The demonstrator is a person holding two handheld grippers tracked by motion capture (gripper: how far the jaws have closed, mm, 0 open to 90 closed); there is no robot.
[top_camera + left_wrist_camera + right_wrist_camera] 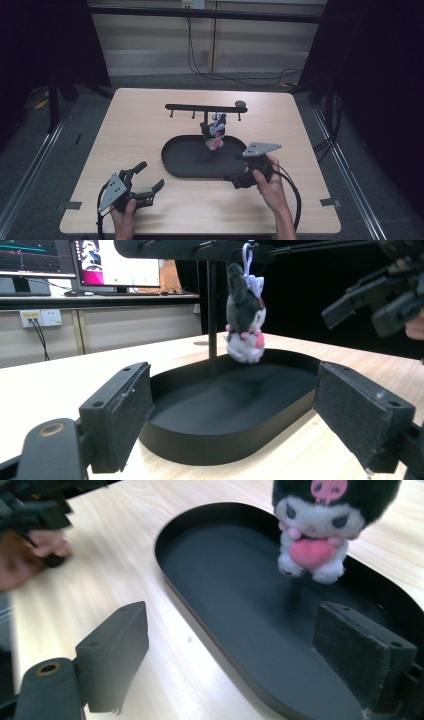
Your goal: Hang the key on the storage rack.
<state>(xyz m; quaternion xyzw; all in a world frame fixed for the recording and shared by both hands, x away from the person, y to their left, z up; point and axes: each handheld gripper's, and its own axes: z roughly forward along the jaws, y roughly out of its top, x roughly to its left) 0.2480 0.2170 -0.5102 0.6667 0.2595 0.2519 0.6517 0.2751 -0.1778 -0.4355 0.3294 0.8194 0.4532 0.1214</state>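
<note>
A small plush toy (216, 132), dark-headed with a white body and a pink heart, hangs by a loop from a black hook rack (205, 107) over a black oval tray (172, 160). My left gripper (152, 174) rests near the table's front left, open and empty, facing the tray (200, 445) and the plush toy (244, 322). My right gripper (234, 170) sits at the tray's right front edge, open with nothing between its pads. In the right gripper view, one jaw of the gripper (230, 650) hangs over the tray (165, 545) and the plush toy (320, 535) is just beyond.
The rack's post stands in the tray's far part, with several bare hooks along its bar (200, 247). Monitors (117, 262) and a wall socket (41, 317) lie beyond the table. Tape marks (73, 205) sit at the front corners. Cables (240, 77) run on the floor behind.
</note>
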